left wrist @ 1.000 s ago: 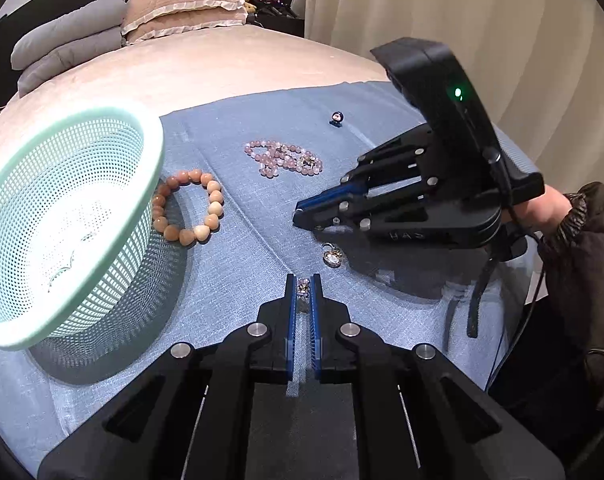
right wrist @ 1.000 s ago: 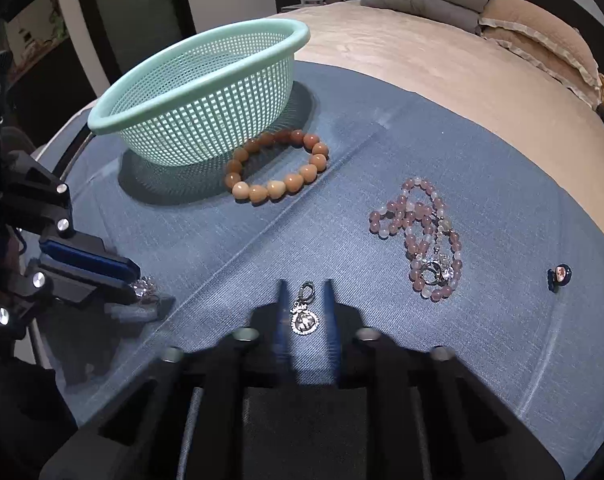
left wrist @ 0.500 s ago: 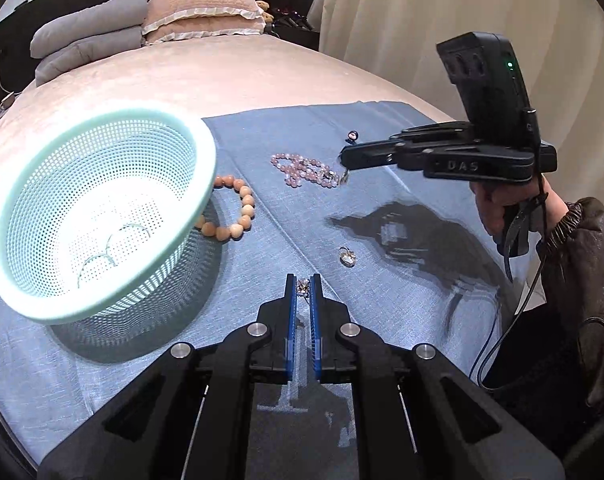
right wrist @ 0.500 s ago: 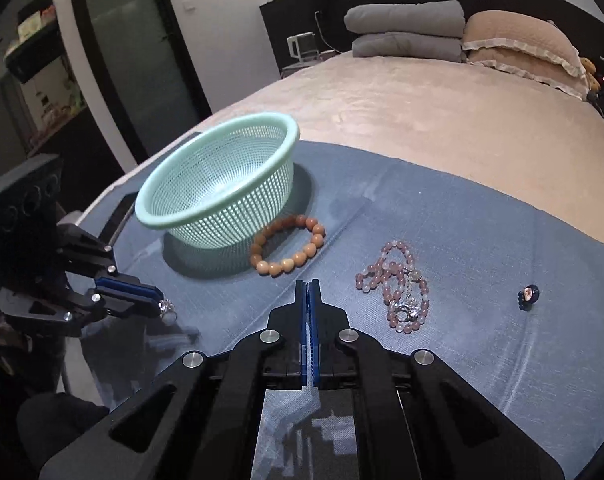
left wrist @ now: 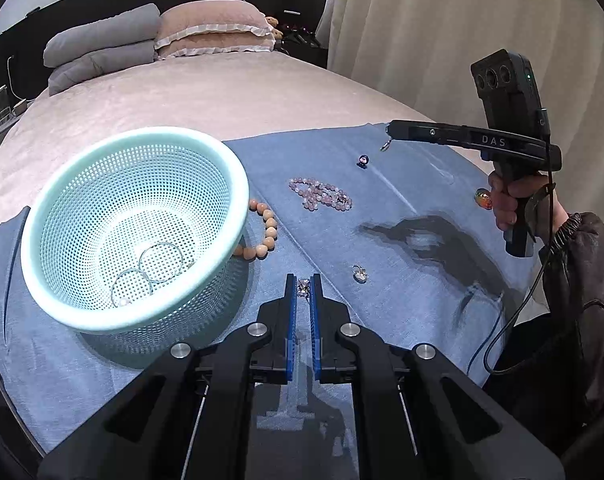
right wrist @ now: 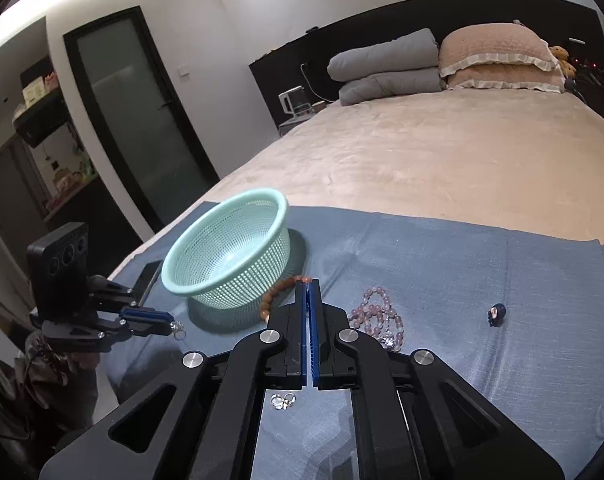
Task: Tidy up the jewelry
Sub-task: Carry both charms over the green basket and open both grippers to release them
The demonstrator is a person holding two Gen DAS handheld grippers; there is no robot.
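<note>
Pinching a small sparkly charm (left wrist: 302, 287), your left claw (left wrist: 302, 285) hangs closed just beside the mint basket (left wrist: 238, 184), which holds two thin hoops (left wrist: 160, 257). A silver pendant (left wrist: 359, 273) lies loose on the blue cloth (left wrist: 401, 184). Beyond it lie the tan bead bracelet (left wrist: 266, 229) and pink bead strand (left wrist: 319, 194). Farther right, your right claw (left wrist: 389, 133) is clamped on a tiny dangling charm (left wrist: 385, 146).

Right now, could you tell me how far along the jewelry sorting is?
Done: two thin bangles lie in the mint basket. In hand: the left claw pinches a small sparkly charm; the right claw dangles a pendant. Left on the blue cloth: orange bead bracelet, pink bead strand, dark ring, silver charm.
</note>
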